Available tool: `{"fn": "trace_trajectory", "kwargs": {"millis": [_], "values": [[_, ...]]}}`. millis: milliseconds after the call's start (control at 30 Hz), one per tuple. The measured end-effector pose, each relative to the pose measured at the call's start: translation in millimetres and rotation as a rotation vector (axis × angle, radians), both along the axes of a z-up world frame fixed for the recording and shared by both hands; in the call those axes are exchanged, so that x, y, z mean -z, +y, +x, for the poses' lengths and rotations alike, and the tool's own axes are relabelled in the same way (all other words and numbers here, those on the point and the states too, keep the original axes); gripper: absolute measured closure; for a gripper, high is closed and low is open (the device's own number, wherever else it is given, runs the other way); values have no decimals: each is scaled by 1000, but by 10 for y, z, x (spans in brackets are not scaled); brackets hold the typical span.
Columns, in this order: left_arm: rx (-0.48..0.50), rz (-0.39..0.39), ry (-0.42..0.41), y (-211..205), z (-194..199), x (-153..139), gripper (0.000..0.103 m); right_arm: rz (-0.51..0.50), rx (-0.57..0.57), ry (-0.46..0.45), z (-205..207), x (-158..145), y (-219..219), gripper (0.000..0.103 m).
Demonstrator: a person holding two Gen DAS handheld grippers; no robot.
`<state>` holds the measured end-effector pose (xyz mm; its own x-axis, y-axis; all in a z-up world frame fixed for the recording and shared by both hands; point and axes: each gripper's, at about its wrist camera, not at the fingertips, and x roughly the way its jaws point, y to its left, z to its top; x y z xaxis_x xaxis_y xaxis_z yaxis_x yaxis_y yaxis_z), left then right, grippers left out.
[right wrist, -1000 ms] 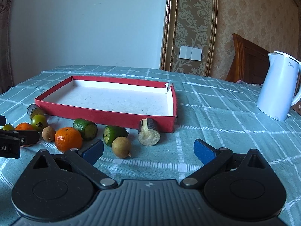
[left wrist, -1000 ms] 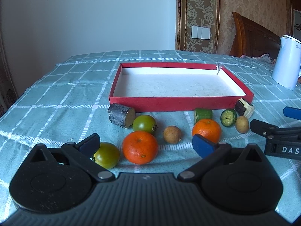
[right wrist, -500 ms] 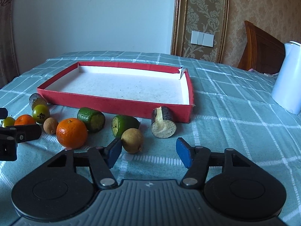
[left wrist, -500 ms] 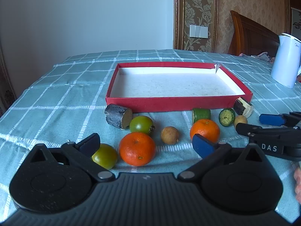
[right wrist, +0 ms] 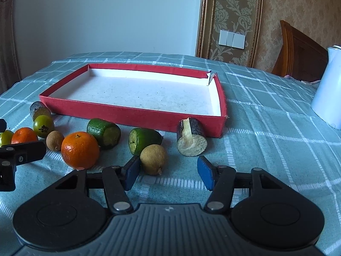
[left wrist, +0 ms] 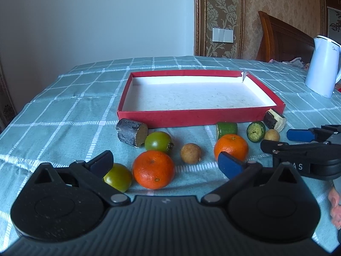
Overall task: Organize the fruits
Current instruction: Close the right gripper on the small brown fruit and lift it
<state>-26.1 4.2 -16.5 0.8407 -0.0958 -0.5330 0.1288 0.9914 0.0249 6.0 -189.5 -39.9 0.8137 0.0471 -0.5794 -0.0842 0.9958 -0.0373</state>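
Small brown fruit (right wrist: 153,159) on tablecloth (right wrist: 266,149) just in front of red box (right wrist: 136,115), between half-shut, just-closing right gripper (right wrist: 168,172) pads but not pinched yet; left gripper (left wrist: 165,164) wide open, empty; prob. light, hard, round & rolly, so grab across middle.

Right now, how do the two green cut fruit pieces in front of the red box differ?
The left green cut piece turns its pale flat cut face toward the right; the right green cut piece turns its cut face left and tapers to a rounded tip. The left one looks stubbier. Both lie on the checked tablecloth, outside the red box.
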Motion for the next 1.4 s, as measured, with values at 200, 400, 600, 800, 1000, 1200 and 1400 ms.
{"fn": "trace_trajectory", "kwargs": {"millis": [200,400,600,800,1000,1200,1400], "values": [[-2,8,-1,-9,-3,4,0,-5,-5,-2,16,1,15,44],[-2,9,-2,-9,-6,4,0,8,-25,2,33,4,21,57],[-8,1,-6,20,-10,6,0,8,-65,-15,-5,14,85,75],[-7,2,-17,49,-29,22,0,41,-81,-35,-73,-20,43,76],[-4,-7,-27,119,-57,34,0,31,-99,-73,-146,-183,25,76],[-8,40,-35,184,-97,108,0,40,-102,-81,-153,-197,31,76],[-14,64,-43,189,-55,157,0,53,-109,-86,-178,-184,61,76]]}}
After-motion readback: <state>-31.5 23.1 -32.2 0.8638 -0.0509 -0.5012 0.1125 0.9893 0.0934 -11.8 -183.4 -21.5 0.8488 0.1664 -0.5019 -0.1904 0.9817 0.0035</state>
